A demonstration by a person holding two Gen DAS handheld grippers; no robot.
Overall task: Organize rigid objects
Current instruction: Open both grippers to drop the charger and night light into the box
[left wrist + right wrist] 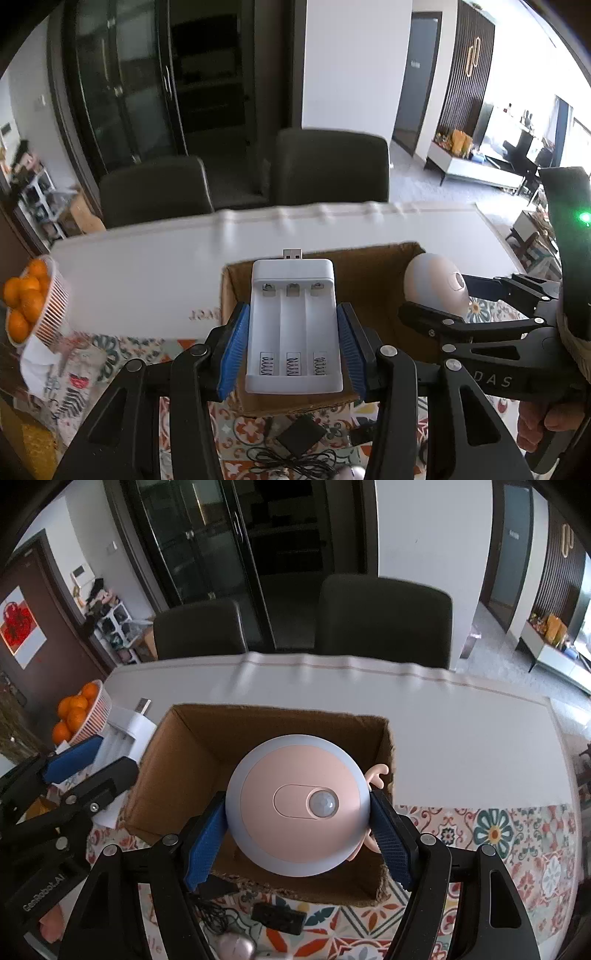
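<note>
Left wrist view: my left claw (293, 334) clamps charger (293, 325) over box (373, 273). Right claw (297, 836) clamps lamp (297, 805), box (192, 738) beneath. Risk: round lamp slips from pads; both claws crowd box, may collide.

I hold both tilted downward. My left hand-held gripper (293, 334) is clamped partway closed. My right hand-held gripper (297, 836) sits beside it, wider.
</note>
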